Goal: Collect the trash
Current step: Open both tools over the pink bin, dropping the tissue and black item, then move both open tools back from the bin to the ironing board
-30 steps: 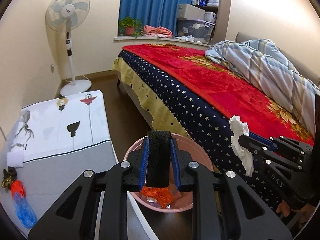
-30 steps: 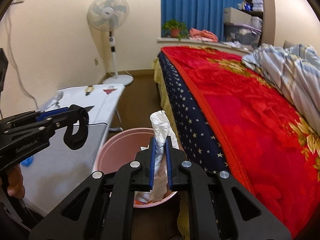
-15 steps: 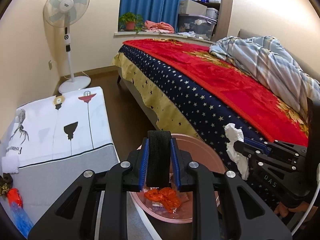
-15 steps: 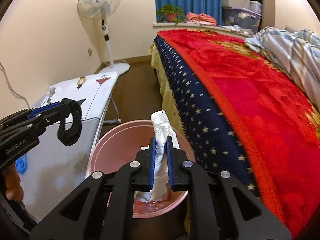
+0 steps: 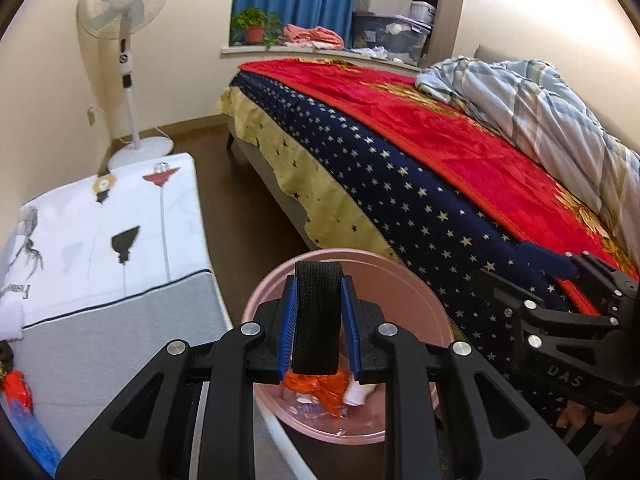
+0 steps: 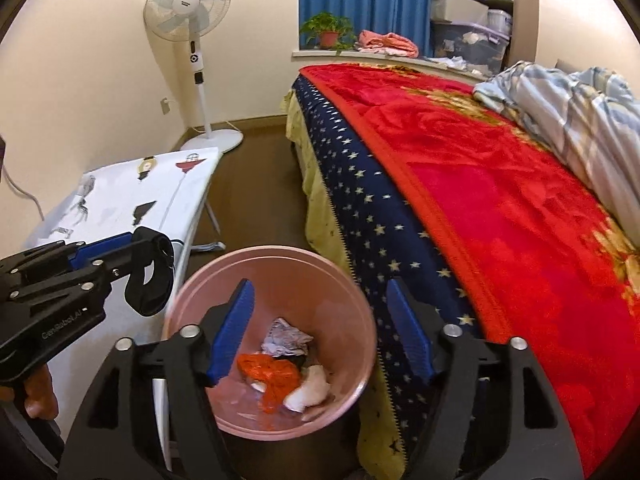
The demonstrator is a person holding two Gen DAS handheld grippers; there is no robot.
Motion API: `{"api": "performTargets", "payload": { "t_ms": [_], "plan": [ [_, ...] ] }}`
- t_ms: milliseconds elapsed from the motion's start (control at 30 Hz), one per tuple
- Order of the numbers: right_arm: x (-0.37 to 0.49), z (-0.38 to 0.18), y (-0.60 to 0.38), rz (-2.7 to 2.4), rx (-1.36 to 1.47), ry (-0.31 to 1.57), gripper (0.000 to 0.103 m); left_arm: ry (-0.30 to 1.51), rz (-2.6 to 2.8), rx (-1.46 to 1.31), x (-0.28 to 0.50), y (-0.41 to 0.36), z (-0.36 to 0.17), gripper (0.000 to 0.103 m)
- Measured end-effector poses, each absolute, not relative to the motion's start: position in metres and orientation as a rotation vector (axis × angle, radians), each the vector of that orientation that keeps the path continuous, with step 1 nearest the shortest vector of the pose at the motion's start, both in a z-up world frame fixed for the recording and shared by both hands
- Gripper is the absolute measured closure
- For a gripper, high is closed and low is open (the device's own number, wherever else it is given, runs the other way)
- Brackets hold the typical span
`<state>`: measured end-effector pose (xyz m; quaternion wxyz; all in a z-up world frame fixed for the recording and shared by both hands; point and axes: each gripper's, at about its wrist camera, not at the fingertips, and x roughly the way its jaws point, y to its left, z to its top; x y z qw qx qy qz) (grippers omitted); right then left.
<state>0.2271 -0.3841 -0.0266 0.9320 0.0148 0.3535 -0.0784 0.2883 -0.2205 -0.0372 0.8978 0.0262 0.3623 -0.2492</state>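
A pink bin [image 6: 348,292] stands on the floor between the bed and a low table; it also shows in the left wrist view [image 5: 404,280]. Inside lie orange plastic [image 6: 272,372], a crumpled white tissue [image 6: 286,338] and other white scraps. My right gripper [image 6: 320,332] is open and empty above the bin. My left gripper [image 5: 319,320] is shut on a black elastic band [image 5: 318,312], held over the bin's near rim; the band also shows in the right wrist view [image 6: 150,276].
A bed with a red and starred navy blanket [image 6: 500,208] fills the right. A low table with a white printed cloth [image 5: 92,240] stands left, with a red and blue item [image 5: 24,412] at its near end. A standing fan [image 6: 192,40] is in the corner.
My right gripper opened and let go of the white tissue, which now lies in the bin. Both grippers moved closer over the bin. The left one still holds the black band.
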Motion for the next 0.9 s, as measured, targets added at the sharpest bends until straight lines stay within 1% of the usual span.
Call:
{"api": "performTargets", "payload": {
  "t_ms": [233,267,300,333,367,400,467,533,600,700,900],
  "plan": [
    [0.219,-0.025,-0.400,-0.219,0.040,0.729,0.028,0.760,-0.532,0.038,0.291,-0.240,-0.049,0.079],
    [0.218,-0.025,-0.400,-0.223,0.041,0.729,0.028,0.758,-0.523,0.037,0.292,-0.243,-0.050,0.074],
    [0.218,-0.025,-0.402,-0.226,0.044,0.731,0.028,0.760,-0.502,0.041,0.292,-0.245,-0.052,0.053],
    [0.219,-0.026,-0.404,-0.231,0.048,0.733,0.028,0.761,-0.483,0.042,0.292,-0.246,-0.052,0.041],
    [0.219,-0.026,-0.405,-0.234,0.057,0.737,0.028,0.750,-0.453,0.038,0.291,-0.246,-0.051,0.024],
    [0.220,-0.026,-0.406,-0.231,0.062,0.740,0.028,0.727,-0.414,0.038,0.289,-0.245,-0.049,0.015],
    [0.218,-0.026,-0.406,-0.231,0.054,0.734,0.025,0.689,-0.351,0.066,0.287,-0.242,-0.045,0.008],
    [0.218,-0.023,-0.405,-0.236,0.043,0.720,0.019,0.671,-0.283,0.111,0.287,-0.240,-0.042,0.008],
    [0.218,-0.021,-0.404,-0.231,0.050,0.715,0.016,0.690,-0.251,0.112,0.289,-0.235,-0.040,0.008],
    [0.217,-0.018,-0.400,-0.209,0.062,0.710,0.014,0.714,-0.253,0.065,0.292,-0.224,-0.033,0.008],
    [0.211,0.002,-0.385,-0.154,0.095,0.650,0.010,0.665,-0.236,0.062,0.275,-0.197,-0.006,0.008]
  ]
}}
